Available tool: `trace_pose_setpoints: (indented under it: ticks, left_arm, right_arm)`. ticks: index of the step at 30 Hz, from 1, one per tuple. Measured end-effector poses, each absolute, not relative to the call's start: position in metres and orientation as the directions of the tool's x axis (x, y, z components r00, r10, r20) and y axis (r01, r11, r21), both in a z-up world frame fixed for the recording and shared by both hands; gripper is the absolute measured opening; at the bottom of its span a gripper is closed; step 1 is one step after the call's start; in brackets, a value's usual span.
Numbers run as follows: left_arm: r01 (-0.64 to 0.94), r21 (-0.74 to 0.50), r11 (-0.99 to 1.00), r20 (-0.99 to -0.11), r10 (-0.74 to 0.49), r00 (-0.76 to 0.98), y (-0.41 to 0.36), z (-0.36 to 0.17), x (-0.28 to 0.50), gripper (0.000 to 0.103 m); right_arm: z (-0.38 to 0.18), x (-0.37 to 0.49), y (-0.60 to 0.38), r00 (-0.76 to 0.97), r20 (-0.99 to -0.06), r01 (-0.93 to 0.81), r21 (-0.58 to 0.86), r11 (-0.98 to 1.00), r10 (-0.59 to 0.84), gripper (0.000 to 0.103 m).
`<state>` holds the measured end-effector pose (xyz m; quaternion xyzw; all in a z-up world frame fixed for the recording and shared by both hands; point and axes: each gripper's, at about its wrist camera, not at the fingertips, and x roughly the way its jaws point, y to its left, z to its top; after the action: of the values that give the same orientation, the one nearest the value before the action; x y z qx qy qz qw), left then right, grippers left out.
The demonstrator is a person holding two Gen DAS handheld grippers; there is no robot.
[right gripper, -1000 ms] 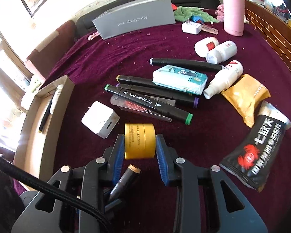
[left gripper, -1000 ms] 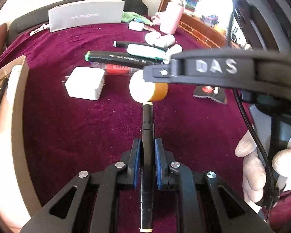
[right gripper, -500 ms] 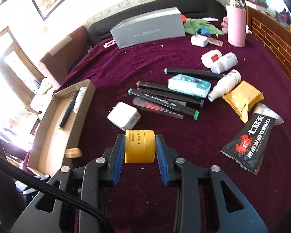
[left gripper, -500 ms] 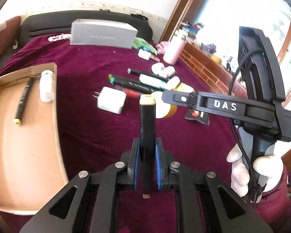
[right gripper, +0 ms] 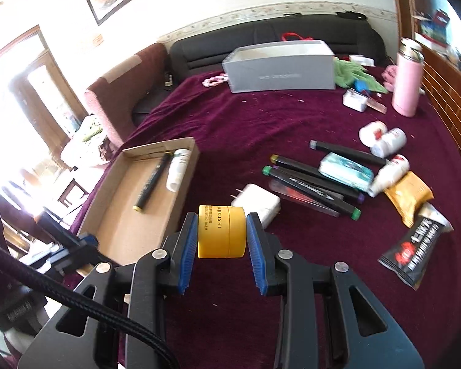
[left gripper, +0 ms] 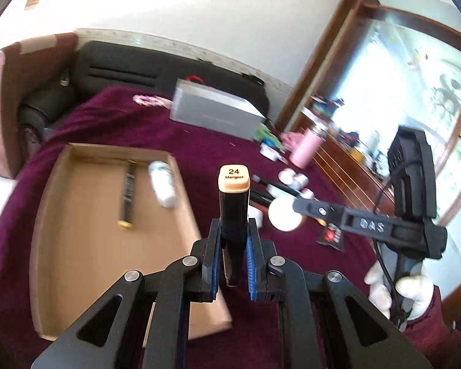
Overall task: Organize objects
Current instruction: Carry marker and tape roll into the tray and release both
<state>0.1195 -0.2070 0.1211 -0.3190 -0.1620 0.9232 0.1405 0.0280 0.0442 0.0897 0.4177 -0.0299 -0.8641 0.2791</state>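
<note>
Tongs (left gripper: pixel 233 247): marker's (left gripper: pixel 233 215) "24 Marigold" cap.

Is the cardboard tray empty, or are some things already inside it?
Not empty. The cardboard tray holds a black pen and a small white bottle, lying side by side at its far end.

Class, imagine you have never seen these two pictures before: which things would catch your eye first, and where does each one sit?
First, the yellow jar clamped in the right gripper, above the maroon cloth. Next, the black marker with its "24 Marigold" cap, standing up between the pads of the left gripper. To the left lies the cardboard tray, holding a pen and a white bottle.
</note>
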Motion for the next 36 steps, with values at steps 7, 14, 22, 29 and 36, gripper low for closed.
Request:
trace_pose_setpoints:
  ticks: [7, 14, 22, 29, 36]
  left_arm:
    - [-0.037, -0.335, -0.941, -0.582, 0.238, -0.777, -0.27, 0.119, 0.097, 0.011]
    - [0.03, -0.32, -0.947, -0.66, 0.2, -0.724, -0.312, 0.089, 0.054, 0.011]
    - [0.04, -0.315, -0.948, -0.728, 0.214, -0.651, -0.324, 0.067, 0.008, 0.012]
    - [0.046, -0.263, -0.964, -0.79, 0.187, -0.584, -0.317, 0.047, -0.033, 0.011]
    - [0.064, -0.252, -0.966, -0.829, 0.182, -0.529, -0.311, 0.022, -0.058, 0.011]
  right_arm:
    - [0.092, 0.024, -0.009, -0.435, -0.714, 0.525, 0.293, -0.799, -0.549, 0.03]
    - [0.079, 0.008, -0.066, -0.364, -0.747, 0.563, 0.3, -0.77, -0.557, 0.03]
    - [0.051, -0.019, -0.119, -0.326, -0.803, 0.56, 0.261, -0.786, -0.499, 0.03]
    - [0.035, -0.04, -0.143, -0.327, -0.835, 0.548, 0.215, -0.808, -0.444, 0.03]
    - [0.024, -0.061, -0.154, -0.325, -0.853, 0.529, 0.195, -0.826, -0.409, 0.03]
